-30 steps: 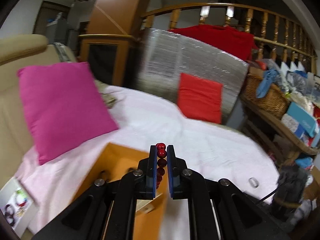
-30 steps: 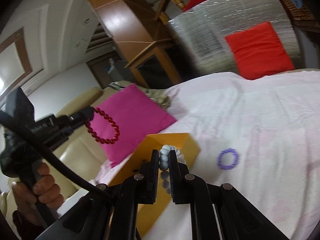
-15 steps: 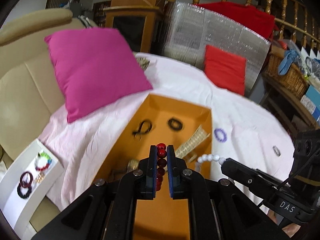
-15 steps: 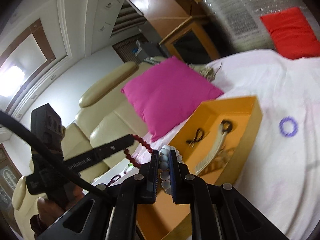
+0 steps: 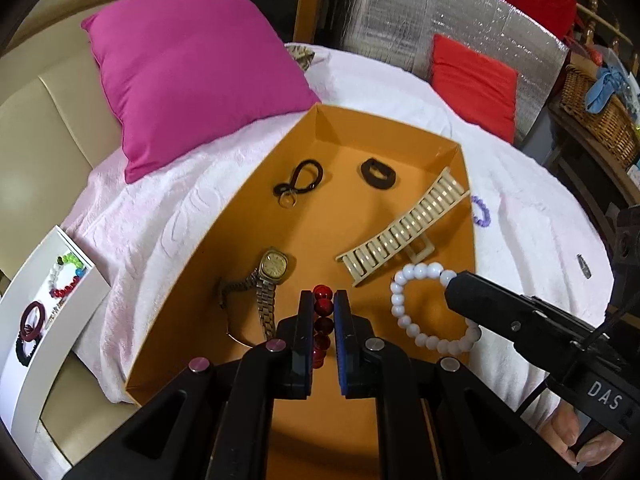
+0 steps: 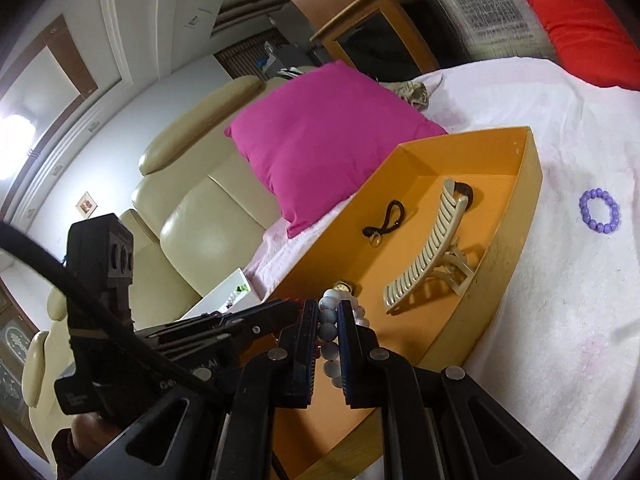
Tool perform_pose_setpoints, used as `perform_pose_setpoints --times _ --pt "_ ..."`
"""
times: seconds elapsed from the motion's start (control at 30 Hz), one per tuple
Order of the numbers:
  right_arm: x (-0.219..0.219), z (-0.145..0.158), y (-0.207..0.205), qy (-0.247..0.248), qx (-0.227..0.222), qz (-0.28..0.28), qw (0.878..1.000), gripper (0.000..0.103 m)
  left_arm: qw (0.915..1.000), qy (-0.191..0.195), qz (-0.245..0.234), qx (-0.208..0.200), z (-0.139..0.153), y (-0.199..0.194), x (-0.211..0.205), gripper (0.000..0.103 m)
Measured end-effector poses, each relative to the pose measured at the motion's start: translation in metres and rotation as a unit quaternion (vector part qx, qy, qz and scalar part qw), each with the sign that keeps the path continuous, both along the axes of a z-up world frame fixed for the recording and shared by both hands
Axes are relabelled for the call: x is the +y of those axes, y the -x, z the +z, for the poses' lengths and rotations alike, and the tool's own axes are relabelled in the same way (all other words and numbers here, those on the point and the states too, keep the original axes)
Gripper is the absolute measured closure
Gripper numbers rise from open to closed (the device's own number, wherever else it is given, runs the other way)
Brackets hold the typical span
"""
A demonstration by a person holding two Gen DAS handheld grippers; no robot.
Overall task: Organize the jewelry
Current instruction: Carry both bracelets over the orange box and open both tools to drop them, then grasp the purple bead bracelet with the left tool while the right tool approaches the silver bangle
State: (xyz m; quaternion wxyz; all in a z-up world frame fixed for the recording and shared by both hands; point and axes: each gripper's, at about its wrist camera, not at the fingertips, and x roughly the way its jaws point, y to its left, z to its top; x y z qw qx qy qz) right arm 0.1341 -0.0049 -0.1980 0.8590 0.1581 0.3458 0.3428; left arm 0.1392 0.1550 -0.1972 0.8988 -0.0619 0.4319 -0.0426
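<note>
Pink-covered bed (image 5: 192, 208) | orange box (image 5: 400, 132) on it | left gripper (image 5: 323, 304) clamps red bead bracelet (image 5: 322, 312) above box | right gripper (image 6: 328, 316) clamps white bead bracelet (image 5: 404, 292) over box

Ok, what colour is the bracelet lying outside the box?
Purple bracelet, clearest in the right wrist view.

The orange tray (image 5: 408, 132) has bare floor near its front edge; the hair claw (image 5: 400, 232) and watch (image 5: 272, 268) crowd its middle.
</note>
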Motion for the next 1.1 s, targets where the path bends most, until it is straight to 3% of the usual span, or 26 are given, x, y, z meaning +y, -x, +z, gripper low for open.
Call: perform_pose_setpoints --times 0.2,0.47,0.7,0.93,1.1 --pt "0.002 -0.001 -0.009 0.011 0.004 -0.002 1.000 0.092 0.9999 0.001 -0.005 0.011 -0.008 -0.009 -0.007 0.093" --pt "-0.021 0.003 -0.025 -0.032 0.030 -0.027 0.999 0.084 0.9999 -0.004 0.012 0.008 -0.001 -0.011 0.002 0.093" --pt "-0.068 0.022 -0.029 -0.051 0.006 -0.078 0.996 0.084 0.9998 -0.007 0.017 -0.009 0.017 -0.011 -0.004 0.093" --pt "-0.136 0.037 -0.030 -0.064 0.006 -0.147 0.987 0.084 0.9989 -0.010 -0.025 -0.039 0.044 -0.018 -0.060 0.092" --pt "-0.205 0.045 -0.026 -0.082 0.006 -0.214 0.973 0.084 0.9965 -0.015 -0.060 -0.057 0.053 -0.028 -0.115 0.065"
